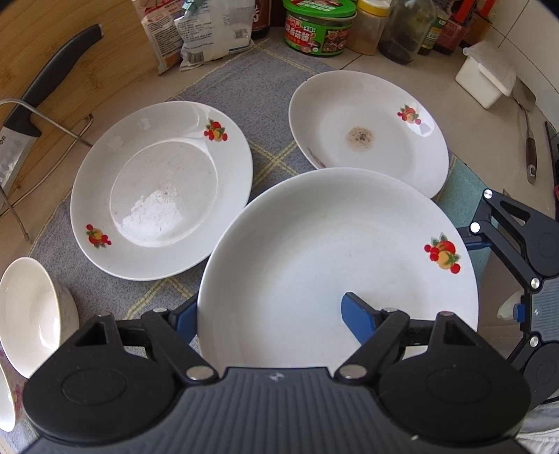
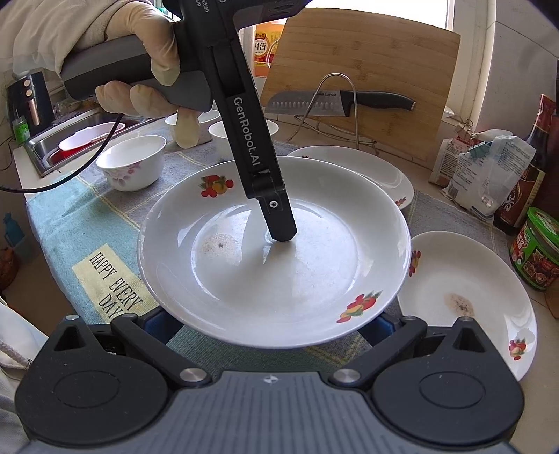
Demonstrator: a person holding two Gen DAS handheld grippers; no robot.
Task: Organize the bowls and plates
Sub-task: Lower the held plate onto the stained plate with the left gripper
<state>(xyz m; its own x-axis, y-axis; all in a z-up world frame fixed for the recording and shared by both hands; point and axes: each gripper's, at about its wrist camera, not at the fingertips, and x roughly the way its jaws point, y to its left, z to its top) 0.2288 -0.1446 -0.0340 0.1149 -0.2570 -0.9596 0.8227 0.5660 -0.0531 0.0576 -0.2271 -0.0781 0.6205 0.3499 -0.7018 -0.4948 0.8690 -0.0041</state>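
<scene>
A white plate with fruit prints (image 1: 335,265) hangs above the cloth, tilted slightly. My left gripper (image 1: 269,310) is shut on its near rim, one blue pad (image 1: 356,314) inside the plate and the other under the rim. In the right wrist view that inner finger (image 2: 279,227) presses on the plate (image 2: 279,279). My right gripper (image 2: 270,324) has its jaws spread wide, both fingers beneath the plate's edge with their tips hidden. Two more plates lie on the cloth: a clean one (image 1: 160,188) and one with a brown stain (image 1: 367,129).
A flowered bowl (image 2: 132,160) and other bowls (image 2: 223,134) stand near the sink (image 2: 45,146). A knife (image 2: 339,101) rests in a wire rack against a cutting board (image 2: 367,59). Jars, bottles and bags (image 1: 314,28) line the back edge. A gloved hand (image 2: 139,45) holds the left gripper.
</scene>
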